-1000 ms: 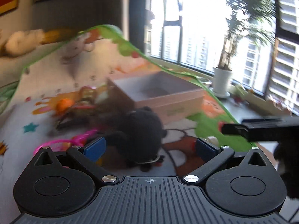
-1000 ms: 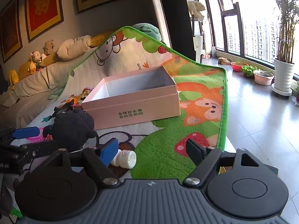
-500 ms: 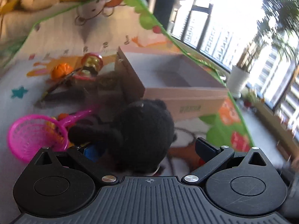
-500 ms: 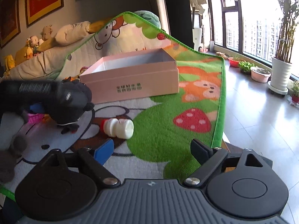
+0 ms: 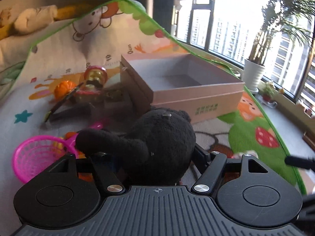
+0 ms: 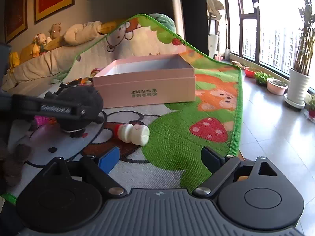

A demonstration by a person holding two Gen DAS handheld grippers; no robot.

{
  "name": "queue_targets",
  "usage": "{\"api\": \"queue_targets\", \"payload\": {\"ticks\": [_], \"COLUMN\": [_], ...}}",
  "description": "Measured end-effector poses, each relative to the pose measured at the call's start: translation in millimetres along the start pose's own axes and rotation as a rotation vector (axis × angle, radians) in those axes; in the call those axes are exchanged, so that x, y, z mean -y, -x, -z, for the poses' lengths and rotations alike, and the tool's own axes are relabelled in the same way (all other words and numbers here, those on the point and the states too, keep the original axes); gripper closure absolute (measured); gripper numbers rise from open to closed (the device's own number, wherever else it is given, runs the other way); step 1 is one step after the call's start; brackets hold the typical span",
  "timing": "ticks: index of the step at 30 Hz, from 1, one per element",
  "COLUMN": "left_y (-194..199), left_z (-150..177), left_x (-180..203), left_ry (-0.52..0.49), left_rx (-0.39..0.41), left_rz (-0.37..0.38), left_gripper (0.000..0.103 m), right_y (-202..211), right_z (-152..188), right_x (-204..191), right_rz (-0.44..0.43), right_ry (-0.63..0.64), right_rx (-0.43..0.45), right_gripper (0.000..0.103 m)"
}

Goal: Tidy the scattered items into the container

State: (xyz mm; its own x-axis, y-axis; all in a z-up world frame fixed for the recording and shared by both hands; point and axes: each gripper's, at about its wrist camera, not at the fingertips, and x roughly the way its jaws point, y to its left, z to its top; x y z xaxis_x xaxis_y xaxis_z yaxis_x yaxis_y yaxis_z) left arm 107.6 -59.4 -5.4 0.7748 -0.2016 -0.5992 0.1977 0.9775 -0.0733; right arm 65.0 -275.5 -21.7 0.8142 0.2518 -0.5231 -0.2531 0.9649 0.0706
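Black plush toy sits between the left gripper fingers, low over the play mat; jaws drawn in against its sides, clamped on it. Pink box lies straight ahead of that gripper and just beyond the toy, open top up, long side facing. Left arm is plainly the nearer one for the drop. Right gripper hangs with jaws apart, empty; white bottle lies on its side just ahead, cap end pointing left. Pink net scoop off left.
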Motion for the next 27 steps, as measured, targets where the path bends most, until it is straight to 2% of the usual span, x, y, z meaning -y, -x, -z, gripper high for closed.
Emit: {"api": "queue_targets", "payload": {"ticks": [5,7,10,12,14,17,18,19,21,24,27], "left_y": [33,45,57,64,69,74,75,77,80,84,79], "left_z": [14,21,30,33,33,32,32,32,30,27,20], "left_x": [-21,-26,-29,-29,-31,-35,-36,-37,-37,-31,-23], "left_ry": [-0.056,-0.088,-0.148,-0.175,-0.173,-0.158,-0.145,-0.126,-0.079,-0.018,0.043], "left_rx": [-0.108,-0.141,-0.138,-0.114,-0.095,-0.084,-0.087,-0.091,-0.093,-0.078,-0.053], "left_rz": [0.195,0.234,0.191,0.144,0.111,0.074,0.08,0.092,0.124,0.164,0.106], "left_gripper": [0.026,0.024,0.008,0.007,0.006,0.006,0.006,0.005,0.003,0.001,0.001], "right_y": [5,5,0,-7,-17,-34,-39,-43,-45,-38,-32], "right_z": [-2,-5,-13,-18,-23,-29,-29,-28,-28,-26,-21], "right_x": [-6,-9,-16,-22,-28,-35,-35,-36,-36,-33,-31], "right_rz": [-0.011,-0.017,-0.035,-0.041,-0.033,-0.029,-0.032,-0.031,-0.018,-0.035,-0.024], "right_ry": [0.043,0.049,0.051,0.046,0.044,0.045,0.046,0.045,0.046,0.052,0.08], "right_rx": [0.012,0.011,0.01,0.005,-0.011,-0.05,-0.062,-0.075,-0.085,-0.083,-0.086], "right_gripper": [0.007,0.007,0.007,0.008,0.014,0.029,0.036,0.048,0.056,0.056,0.056]}}
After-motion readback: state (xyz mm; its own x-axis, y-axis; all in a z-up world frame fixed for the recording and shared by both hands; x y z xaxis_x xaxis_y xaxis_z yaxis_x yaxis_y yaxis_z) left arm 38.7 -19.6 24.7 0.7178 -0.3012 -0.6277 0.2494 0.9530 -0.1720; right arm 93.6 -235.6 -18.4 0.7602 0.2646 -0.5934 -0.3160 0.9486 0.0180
